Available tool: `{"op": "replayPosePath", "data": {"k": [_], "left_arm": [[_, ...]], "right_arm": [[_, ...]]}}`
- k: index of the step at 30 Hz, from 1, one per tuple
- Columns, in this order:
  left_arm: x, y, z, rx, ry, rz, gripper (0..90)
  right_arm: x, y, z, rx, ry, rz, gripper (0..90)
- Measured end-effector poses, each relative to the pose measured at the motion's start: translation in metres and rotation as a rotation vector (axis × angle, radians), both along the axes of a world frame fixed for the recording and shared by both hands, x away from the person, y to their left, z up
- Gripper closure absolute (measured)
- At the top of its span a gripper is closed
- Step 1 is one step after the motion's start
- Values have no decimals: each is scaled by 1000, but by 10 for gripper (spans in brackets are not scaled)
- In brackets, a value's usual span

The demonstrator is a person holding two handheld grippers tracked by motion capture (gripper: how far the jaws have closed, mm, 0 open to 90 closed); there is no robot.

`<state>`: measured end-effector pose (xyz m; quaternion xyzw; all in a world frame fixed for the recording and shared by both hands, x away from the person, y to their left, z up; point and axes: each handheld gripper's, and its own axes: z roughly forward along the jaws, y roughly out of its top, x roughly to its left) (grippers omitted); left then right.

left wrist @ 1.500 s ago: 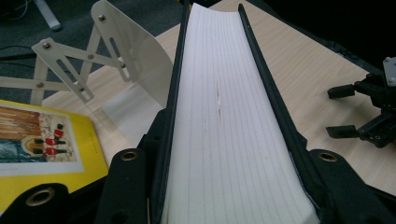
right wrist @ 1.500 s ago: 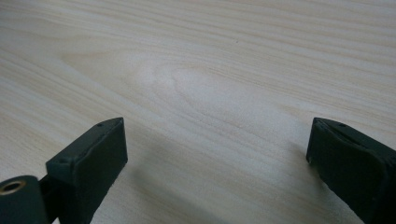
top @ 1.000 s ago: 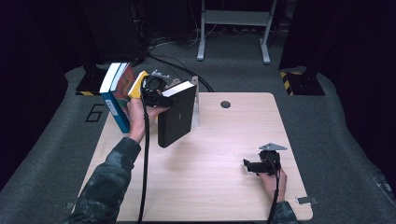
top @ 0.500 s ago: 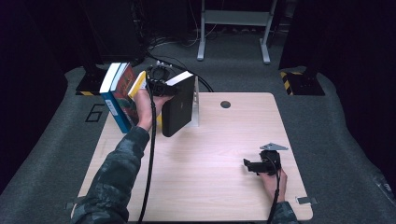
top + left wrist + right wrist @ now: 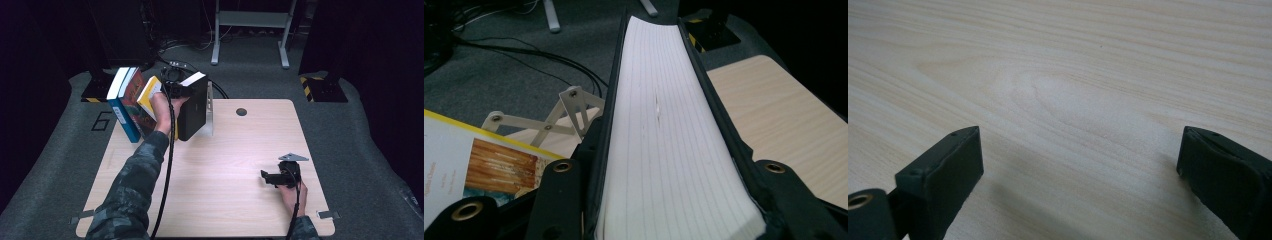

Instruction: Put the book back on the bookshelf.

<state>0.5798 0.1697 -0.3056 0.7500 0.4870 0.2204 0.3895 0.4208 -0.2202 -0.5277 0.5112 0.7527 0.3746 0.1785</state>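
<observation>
Broadly, the wooden bench (image 5: 225, 165) fills the middle of the high view, bare across its centre and near side. At its far left corner a row of books (image 5: 131, 102) leans, and just right of them the black book (image 5: 192, 107) stands on end, lifted close against a metal bookend (image 5: 210, 107). The left gripper (image 5: 176, 90) is clamped on that black book near its top. Its own view adds what the high view cannot: the white page edges (image 5: 664, 140) run between both black jaws, which press on the covers, with a yellow-edged book cover (image 5: 484, 160) at lower left and the bookend's pale struts (image 5: 549, 120) behind. The right gripper (image 5: 272, 177) rests at the near right, well apart from the books; its own view shows the jaws wide apart over bare wood (image 5: 1073, 85), holding nothing.
</observation>
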Motion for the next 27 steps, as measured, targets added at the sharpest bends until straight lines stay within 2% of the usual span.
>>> {"op": "replayPosePath", "data": {"k": [5,6,9,12,17,18,23,27], "left_arm": [[11,-3,-10,-16,-8,49,528],[13,-4,-15,-43,-10,73,528],[17,-5,-21,-54,-11,92,527],[18,-8,-29,-46,-11,96,527],[18,-11,-41,-56,1,96,526],[18,-12,-44,-69,0,97,525],[11,-7,-48,-89,-8,88,524],[4,-2,-51,-98,5,86,521]], "right_arm": [[0,0,0,-1,0,1,40],[0,0,0,-7,-1,3,40],[0,1,0,-4,-2,3,40],[0,0,0,-5,-1,6,41],[0,0,0,-6,0,6,41],[0,0,0,-8,-1,9,42],[0,0,0,-13,-2,13,44],[0,1,0,-13,-6,11,45]]}}
